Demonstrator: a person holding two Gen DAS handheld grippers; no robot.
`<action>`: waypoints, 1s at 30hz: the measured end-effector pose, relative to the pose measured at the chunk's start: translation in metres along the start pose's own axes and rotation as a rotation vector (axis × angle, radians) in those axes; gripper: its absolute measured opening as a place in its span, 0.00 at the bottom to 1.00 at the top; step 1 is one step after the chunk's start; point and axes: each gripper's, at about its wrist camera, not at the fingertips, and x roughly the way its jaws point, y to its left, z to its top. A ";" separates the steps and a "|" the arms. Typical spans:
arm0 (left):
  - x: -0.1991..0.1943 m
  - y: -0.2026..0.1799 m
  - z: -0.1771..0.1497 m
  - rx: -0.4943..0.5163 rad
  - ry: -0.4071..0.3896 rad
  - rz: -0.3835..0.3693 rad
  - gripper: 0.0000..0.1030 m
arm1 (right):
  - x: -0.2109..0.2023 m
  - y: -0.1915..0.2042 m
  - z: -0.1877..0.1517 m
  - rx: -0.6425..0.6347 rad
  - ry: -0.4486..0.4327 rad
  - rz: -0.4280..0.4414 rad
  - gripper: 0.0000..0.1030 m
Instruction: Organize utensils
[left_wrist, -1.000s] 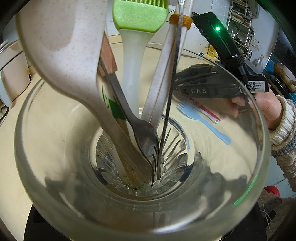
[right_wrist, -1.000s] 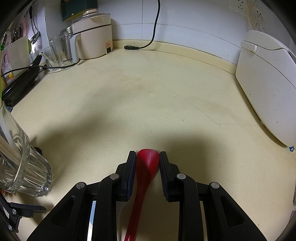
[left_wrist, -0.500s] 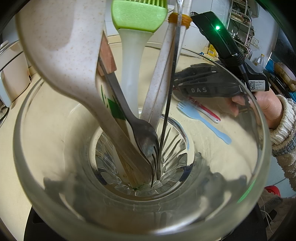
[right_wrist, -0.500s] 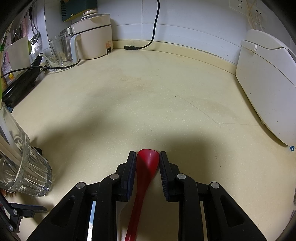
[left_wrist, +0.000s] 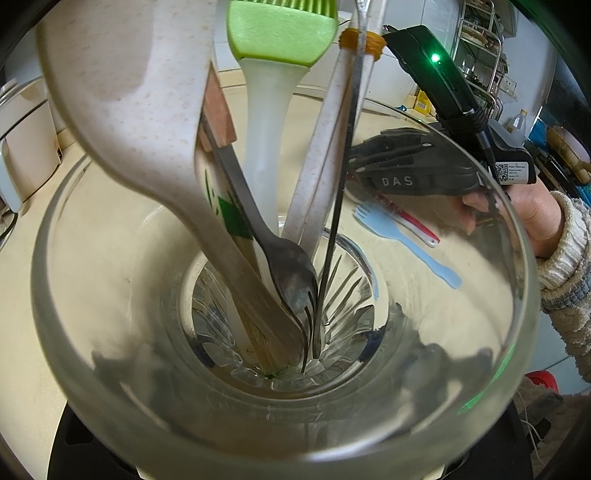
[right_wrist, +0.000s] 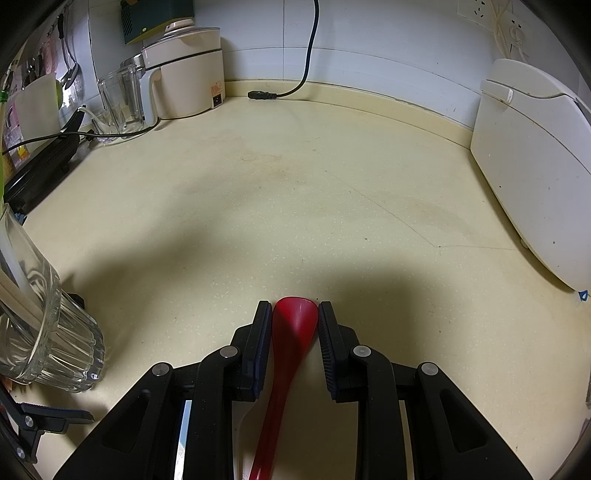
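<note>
Right gripper (right_wrist: 295, 321) is clamped on the red spoon (right_wrist: 293, 332) low over the counter (right_wrist: 295, 192) — handle cut off below. The glass (left_wrist: 280, 435) fills the left view, hiding the left gripper's jaws — grip unclear. Blue fork (left_wrist: 402, 240) lies beyond, blurred.

Red spoon (right_wrist: 295, 332) lies on counter; glass (left_wrist: 110, 387) holds upright utensils (left_wrist: 291, 280).

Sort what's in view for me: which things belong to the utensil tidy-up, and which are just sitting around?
Job items:
- glass cup holding utensils
- green brush, metal fork inside it
- red spoon in the right claw
- blue fork lying on the counter

Bystanders:
- cream appliance
- black cable
- white lidded box
</note>
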 end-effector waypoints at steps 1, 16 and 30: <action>0.000 0.000 0.000 0.000 0.000 0.000 0.84 | 0.000 0.000 0.000 0.000 0.000 0.000 0.25; 0.001 -0.002 0.001 0.001 0.001 0.001 0.84 | 0.000 0.000 0.000 0.000 0.000 0.001 0.25; 0.001 0.000 0.000 -0.001 0.000 -0.002 0.84 | 0.000 0.000 0.001 0.000 0.000 0.001 0.25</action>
